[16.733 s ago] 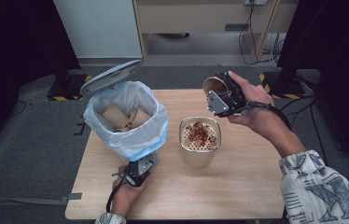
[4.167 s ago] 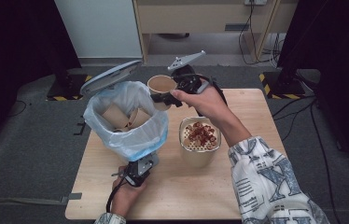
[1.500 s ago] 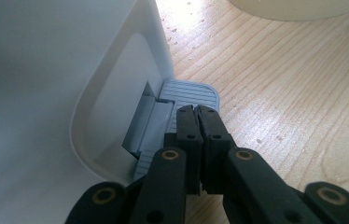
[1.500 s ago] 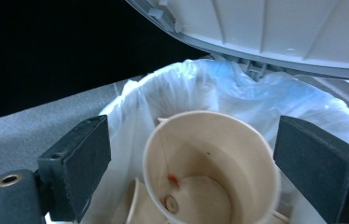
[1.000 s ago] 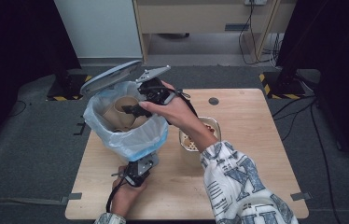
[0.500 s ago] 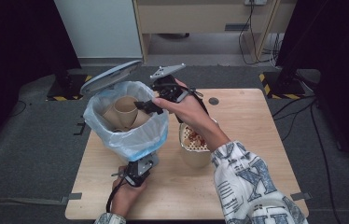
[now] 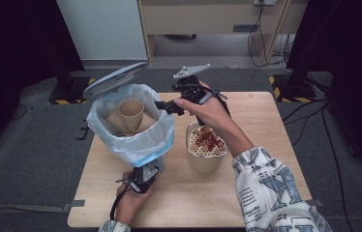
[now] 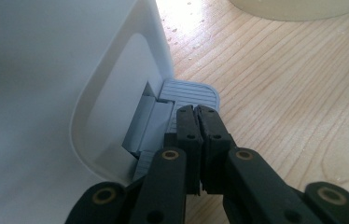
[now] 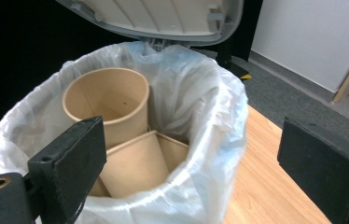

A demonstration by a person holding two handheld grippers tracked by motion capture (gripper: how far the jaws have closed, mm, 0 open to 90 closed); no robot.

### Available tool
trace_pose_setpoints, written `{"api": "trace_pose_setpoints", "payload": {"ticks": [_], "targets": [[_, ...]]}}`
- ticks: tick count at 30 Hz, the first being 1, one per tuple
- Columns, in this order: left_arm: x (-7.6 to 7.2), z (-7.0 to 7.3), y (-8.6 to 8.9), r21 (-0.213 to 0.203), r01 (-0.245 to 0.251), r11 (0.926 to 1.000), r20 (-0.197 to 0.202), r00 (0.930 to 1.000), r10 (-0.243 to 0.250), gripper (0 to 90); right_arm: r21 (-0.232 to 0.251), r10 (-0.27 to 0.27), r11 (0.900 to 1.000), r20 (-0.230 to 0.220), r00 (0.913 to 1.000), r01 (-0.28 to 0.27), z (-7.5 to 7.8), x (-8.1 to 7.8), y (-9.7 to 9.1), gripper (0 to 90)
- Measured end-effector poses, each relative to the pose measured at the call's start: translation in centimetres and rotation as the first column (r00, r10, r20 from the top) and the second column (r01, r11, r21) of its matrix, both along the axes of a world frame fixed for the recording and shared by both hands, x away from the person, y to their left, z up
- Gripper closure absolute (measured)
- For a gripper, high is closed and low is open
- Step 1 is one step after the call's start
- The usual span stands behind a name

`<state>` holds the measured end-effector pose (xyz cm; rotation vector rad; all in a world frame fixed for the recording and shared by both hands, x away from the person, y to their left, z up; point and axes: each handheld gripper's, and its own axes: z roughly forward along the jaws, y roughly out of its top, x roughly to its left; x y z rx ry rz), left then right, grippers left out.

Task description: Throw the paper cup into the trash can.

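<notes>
A white pedal bin (image 8: 46, 70) lined with a clear plastic bag (image 7: 140, 145) stands at the table's left, its grey lid (image 7: 113, 79) raised. Brown paper cups (image 7: 130, 112) lie inside; one cup (image 9: 105, 100) stands on top and another cup (image 9: 135, 163) sits below it. My left gripper (image 7: 143, 176) is at the bin's foot, jaws shut, tips (image 8: 196, 112) resting on the grey pedal (image 8: 189, 93). My right gripper (image 7: 167, 107) hovers just right of the bin's rim, open, with nothing between its pads (image 9: 70, 154).
A beige container (image 7: 205, 157) with red-brown scraps (image 7: 208, 137) on a perforated insert stands at mid-table, right of the bin and under my right forearm. The wooden table (image 7: 266, 111) has bare room at the right and front. Cables and dark stands lie beyond the far edge.
The right gripper has drawn back to the right, from over the bin to beside its rim. The cup it carried a second ago now rests in the bin. The left gripper stays on the pedal.
</notes>
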<state>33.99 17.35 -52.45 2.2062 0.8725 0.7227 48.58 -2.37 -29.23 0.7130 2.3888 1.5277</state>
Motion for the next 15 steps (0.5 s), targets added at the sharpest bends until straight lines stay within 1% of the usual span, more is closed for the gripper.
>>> {"api": "trace_pose_setpoints", "payload": {"ticks": [15], "targets": [[0.0, 0.0, 0.0, -0.002, 0.0, 1.0, 0.001, 1.0, 0.0, 87.3, 0.012, -0.047, 0.9988, -0.012, 0.9988, 0.047, -0.7, 0.4, -2.7, 8.4]]}}
